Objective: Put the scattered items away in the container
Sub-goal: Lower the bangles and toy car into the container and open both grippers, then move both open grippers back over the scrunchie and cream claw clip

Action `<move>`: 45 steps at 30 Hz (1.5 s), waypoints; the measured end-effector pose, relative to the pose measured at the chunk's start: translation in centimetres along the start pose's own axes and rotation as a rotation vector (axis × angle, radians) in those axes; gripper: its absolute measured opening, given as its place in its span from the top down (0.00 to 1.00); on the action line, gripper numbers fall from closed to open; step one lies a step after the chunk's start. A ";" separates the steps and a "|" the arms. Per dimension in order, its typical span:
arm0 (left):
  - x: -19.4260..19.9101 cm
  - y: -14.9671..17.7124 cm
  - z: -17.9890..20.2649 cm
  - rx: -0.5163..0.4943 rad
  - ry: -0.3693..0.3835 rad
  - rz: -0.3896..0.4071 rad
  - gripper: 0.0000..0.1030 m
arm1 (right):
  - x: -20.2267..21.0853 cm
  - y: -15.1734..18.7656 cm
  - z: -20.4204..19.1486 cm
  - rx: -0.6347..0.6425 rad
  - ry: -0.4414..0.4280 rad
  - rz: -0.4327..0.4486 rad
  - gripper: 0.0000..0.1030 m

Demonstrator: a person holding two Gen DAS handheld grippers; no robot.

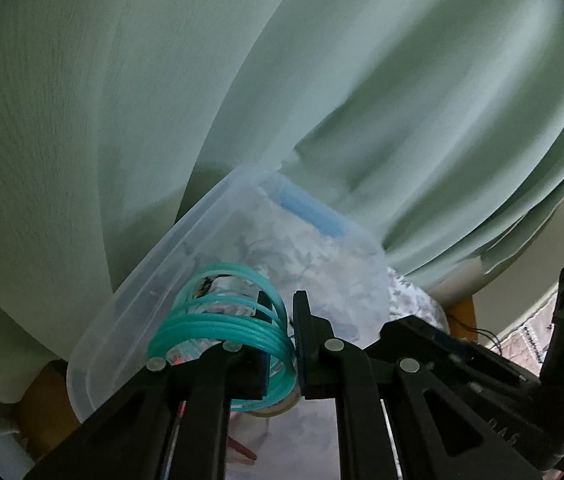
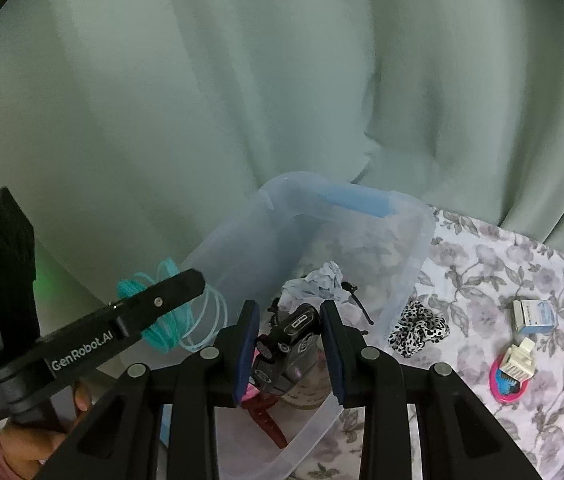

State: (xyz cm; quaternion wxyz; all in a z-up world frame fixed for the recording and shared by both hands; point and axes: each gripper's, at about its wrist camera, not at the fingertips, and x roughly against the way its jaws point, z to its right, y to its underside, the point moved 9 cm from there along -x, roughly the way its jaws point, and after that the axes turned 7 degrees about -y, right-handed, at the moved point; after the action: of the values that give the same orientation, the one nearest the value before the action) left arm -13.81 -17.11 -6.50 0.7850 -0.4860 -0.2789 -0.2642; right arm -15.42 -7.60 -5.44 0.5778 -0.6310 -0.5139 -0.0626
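Bin [image 2: 414, 280] holds crumpled cloth [image 2: 322, 284]; left hand-held gripper [image 1: 284, 332] pinches teal coil [image 1: 225, 332]; right hand-held gripper [image 2: 290, 344] clamps toy car [image 2: 286, 352].

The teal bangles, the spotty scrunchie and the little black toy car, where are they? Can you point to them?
teal bangles [image 1: 223, 330]: left wrist view, on the bunched front arcs.
spotty scrunchie [image 2: 418, 326]: right wrist view, on its ruffled middle.
black toy car [image 2: 286, 354]: right wrist view, on its body between the fingers.

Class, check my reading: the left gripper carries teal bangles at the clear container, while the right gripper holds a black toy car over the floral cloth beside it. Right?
One error. The right gripper holds the black toy car over the clear container, not the floral cloth, per the right wrist view. The left gripper does carry teal bangles.
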 end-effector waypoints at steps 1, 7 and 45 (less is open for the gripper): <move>-0.3 0.2 0.1 -0.006 -0.005 -0.010 0.91 | -0.3 0.0 0.2 -0.006 0.000 -0.002 0.67; -0.9 0.9 -0.4 -0.011 -0.041 -0.043 0.67 | -0.9 0.2 0.9 -0.019 0.015 -0.016 0.66; 6.0 2.8 8.3 -0.256 -0.225 0.035 0.42 | 12.2 3.3 5.7 -0.154 -0.050 0.194 0.50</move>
State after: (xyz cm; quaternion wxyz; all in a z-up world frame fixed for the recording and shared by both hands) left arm -9.14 -9.30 -0.94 0.6849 -0.6133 -0.3206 -0.2280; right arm -10.31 4.63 -1.31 0.5181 -0.7215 -0.4583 -0.0301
